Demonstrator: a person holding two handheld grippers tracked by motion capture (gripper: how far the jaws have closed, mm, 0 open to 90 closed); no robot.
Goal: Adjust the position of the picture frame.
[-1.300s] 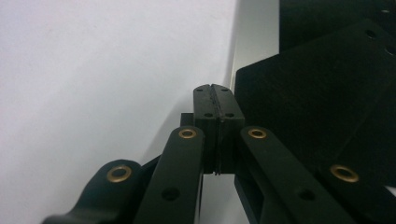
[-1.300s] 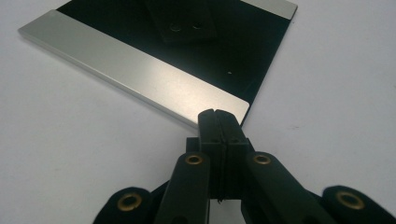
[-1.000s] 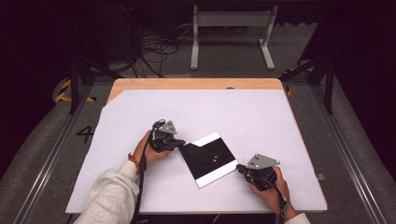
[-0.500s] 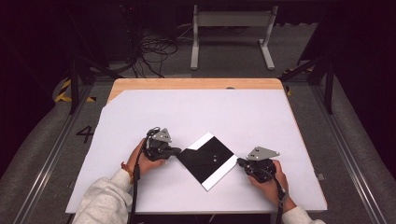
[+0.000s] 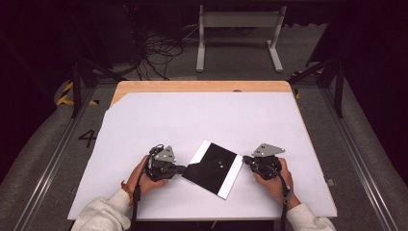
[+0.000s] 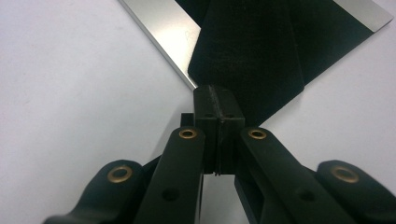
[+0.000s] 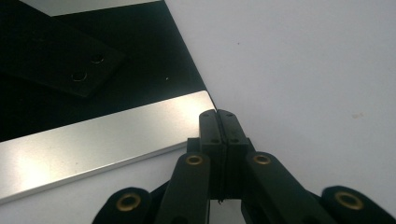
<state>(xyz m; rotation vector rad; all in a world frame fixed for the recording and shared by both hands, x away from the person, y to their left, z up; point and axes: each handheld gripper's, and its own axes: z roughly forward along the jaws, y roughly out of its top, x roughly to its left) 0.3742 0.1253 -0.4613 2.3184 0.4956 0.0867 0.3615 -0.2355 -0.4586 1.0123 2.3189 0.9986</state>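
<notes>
Near the table's front edge, the left gripper, jaws closed, perhaps touches the left corner of the black panel. The closed right gripper sits at its right corner.

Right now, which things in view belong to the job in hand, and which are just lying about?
Part of the job:
- black plate with silver edges
- left tool, shut, tip at the plate's left corner
- right tool, shut, tip at the plate's right corner
- white table

Just lying about:
- cables on the floor
- grey stand
</notes>
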